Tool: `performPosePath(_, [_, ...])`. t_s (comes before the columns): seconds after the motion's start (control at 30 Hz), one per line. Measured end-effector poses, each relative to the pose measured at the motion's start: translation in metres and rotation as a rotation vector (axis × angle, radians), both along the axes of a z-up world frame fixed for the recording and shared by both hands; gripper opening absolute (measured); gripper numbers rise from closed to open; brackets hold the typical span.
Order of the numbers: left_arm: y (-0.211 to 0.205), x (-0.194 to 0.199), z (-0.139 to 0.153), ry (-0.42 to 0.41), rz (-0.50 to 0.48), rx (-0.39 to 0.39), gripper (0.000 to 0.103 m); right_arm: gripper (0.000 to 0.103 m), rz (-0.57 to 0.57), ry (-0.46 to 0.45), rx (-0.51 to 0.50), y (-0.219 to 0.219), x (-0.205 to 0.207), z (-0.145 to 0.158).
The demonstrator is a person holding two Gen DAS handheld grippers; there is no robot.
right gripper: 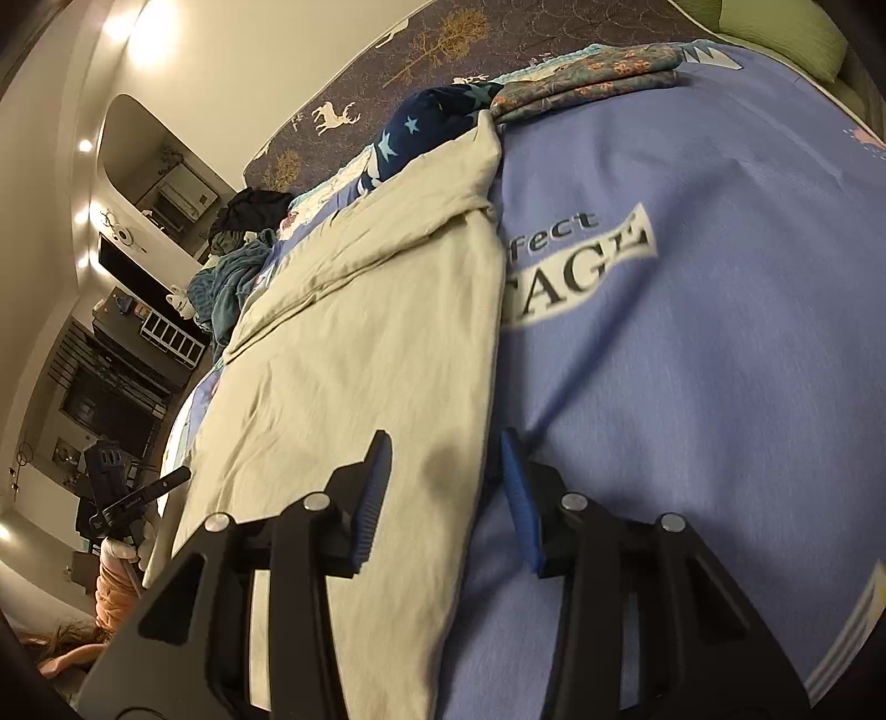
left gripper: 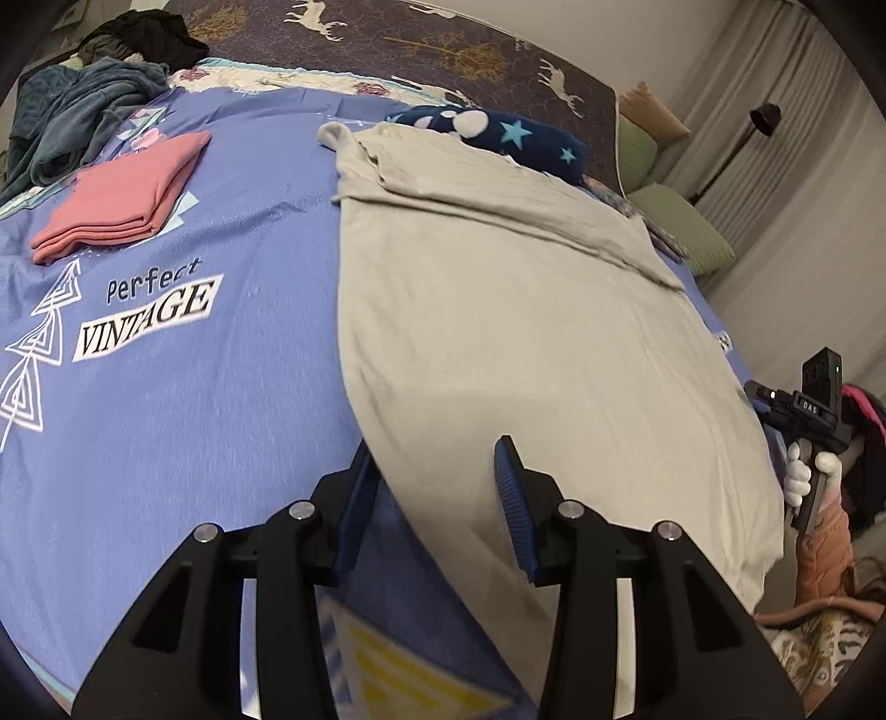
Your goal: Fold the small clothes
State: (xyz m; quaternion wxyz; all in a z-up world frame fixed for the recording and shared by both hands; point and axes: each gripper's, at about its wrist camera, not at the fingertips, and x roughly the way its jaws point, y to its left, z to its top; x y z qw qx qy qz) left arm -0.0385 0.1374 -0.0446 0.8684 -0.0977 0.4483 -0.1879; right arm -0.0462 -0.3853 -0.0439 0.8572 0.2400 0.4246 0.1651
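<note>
Now, with my left claw (left gripper: 437,487) and right claw (right gripper: 446,487) both spread astride the shirt's (left gripper: 498,310) long edges, I should pinch only its fabric, not the sheet (left gripper: 194,399).

"Perfect VINTAGE" on bedsheet (left gripper: 166,399)

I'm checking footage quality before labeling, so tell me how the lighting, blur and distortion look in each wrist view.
Left wrist view: even, cool light, the grey garment sharp, bedspread lettering slightly smeared, fisheye bending the bed edges. Right wrist view: warmer cast, ceiling lights blown out, lettering blurred, a soft shadow on the garment between the open jaws.
</note>
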Motion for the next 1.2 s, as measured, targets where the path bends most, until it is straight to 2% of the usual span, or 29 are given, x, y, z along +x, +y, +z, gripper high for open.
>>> performPosePath(0.1, [0.002,-0.019,-0.001,-0.014,0.028,0.098,0.026,0.044,-0.004,-0.011,-0.015,0.002,-0.017,0.002])
performPosePath(0.13, [0.009,-0.022,0.0,-0.012,0.047,0.091,0.023,0.044,-0.007,-0.013,-0.017,0.002,-0.02,0.003])
performPosePath(0.23, [0.034,-0.033,-0.001,-0.004,0.105,0.02,0.021,0.045,-0.011,-0.016,-0.015,0.003,-0.032,0.005])
performPosePath(0.33, [0.039,-0.049,-0.002,-0.001,0.036,-0.135,0.022,0.047,0.001,-0.024,-0.025,0.006,-0.041,0.008])
performPosePath(0.43, [0.029,-0.058,-0.009,0.019,0.014,-0.154,0.028,0.049,0.02,-0.013,-0.019,0.007,-0.054,0.007])
performPosePath(0.5, [0.027,-0.066,-0.011,0.015,0.012,-0.195,0.03,0.049,0.024,-0.011,-0.016,0.007,-0.062,0.006])
performPosePath(0.6, [0.025,-0.071,-0.012,0.04,-0.039,-0.346,0.03,0.05,0.027,-0.013,0.012,0.004,-0.076,0.003])
performPosePath(0.67, [0.013,-0.071,-0.009,0.022,-0.06,-0.333,0.029,0.053,0.032,-0.01,0.038,0.004,-0.078,0.002])
performPosePath(0.73, [0.003,-0.07,-0.006,0.0,-0.066,-0.308,0.016,0.055,0.047,-0.009,0.063,0.006,-0.08,0.001])
performPosePath(0.83, [0.002,-0.07,-0.002,-0.015,-0.042,-0.296,0.007,0.055,0.071,0.003,0.088,0.008,-0.089,0.002])
performPosePath(1.07, [0.015,-0.073,-0.015,0.029,-0.023,-0.242,0.01,0.057,0.098,0.01,0.04,0.011,-0.105,0.001])
performPosePath(1.1, [0.014,-0.074,-0.016,0.028,-0.023,-0.252,0.009,0.054,0.106,0.008,0.034,0.014,-0.104,0.0])
performPosePath(1.13, [0.013,-0.074,-0.015,0.022,-0.022,-0.269,0.005,0.026,0.113,-0.002,0.032,0.016,-0.102,0.001])
performPosePath(1.17, [0.013,-0.076,-0.012,0.012,-0.025,-0.292,0.003,0.006,0.125,0.002,0.065,0.018,-0.1,0.002])
performPosePath(1.2, [0.013,-0.077,-0.007,-0.011,-0.025,-0.314,0.003,0.005,0.123,0.007,0.1,0.016,-0.097,0.002])
